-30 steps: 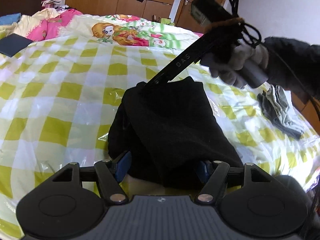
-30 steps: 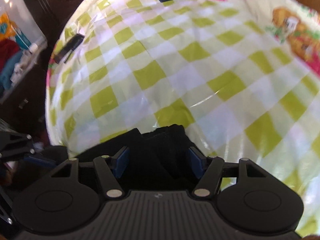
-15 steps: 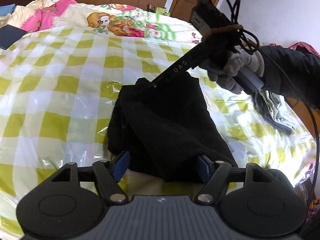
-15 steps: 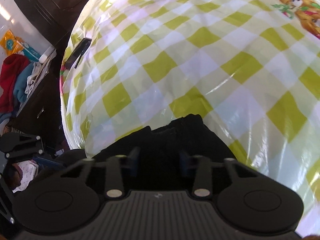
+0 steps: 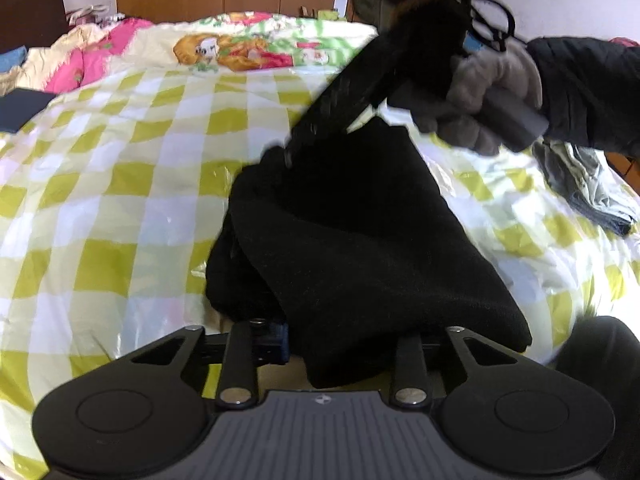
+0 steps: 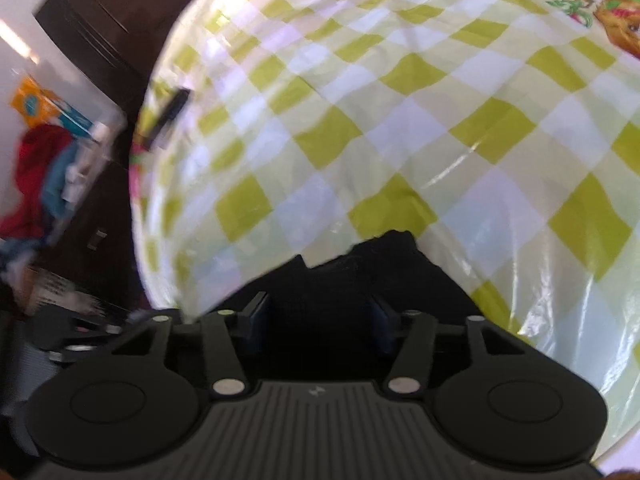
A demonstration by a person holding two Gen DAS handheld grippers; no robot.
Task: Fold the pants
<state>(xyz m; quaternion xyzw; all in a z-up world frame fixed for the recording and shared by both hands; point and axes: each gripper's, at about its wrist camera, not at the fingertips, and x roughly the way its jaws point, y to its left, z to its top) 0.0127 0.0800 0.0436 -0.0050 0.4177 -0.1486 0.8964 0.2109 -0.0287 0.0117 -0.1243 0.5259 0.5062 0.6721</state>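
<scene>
The black pants (image 5: 360,240) lie bunched and partly folded on the yellow-and-white checked bed cover (image 5: 120,200). My left gripper (image 5: 344,340) sits at their near edge with its jaws apart and black cloth draped between them. My right gripper (image 6: 316,320) is at the far end of the pants (image 6: 360,276), jaws apart with dark cloth lying between them. In the left wrist view the right gripper's body (image 5: 360,92) comes down from the upper right, held by a grey-gloved hand (image 5: 488,92).
A grey garment (image 5: 588,184) lies on the bed at the right. A dark flat item (image 5: 20,108) rests at the bed's left, with pink and cartoon bedding (image 5: 224,48) behind. Past the bed edge are dark furniture and clutter (image 6: 48,168).
The right gripper's jaws closed on the cloth half a second ago and have opened again. Both grippers shifted slightly; the pants now drape further over the left gripper.
</scene>
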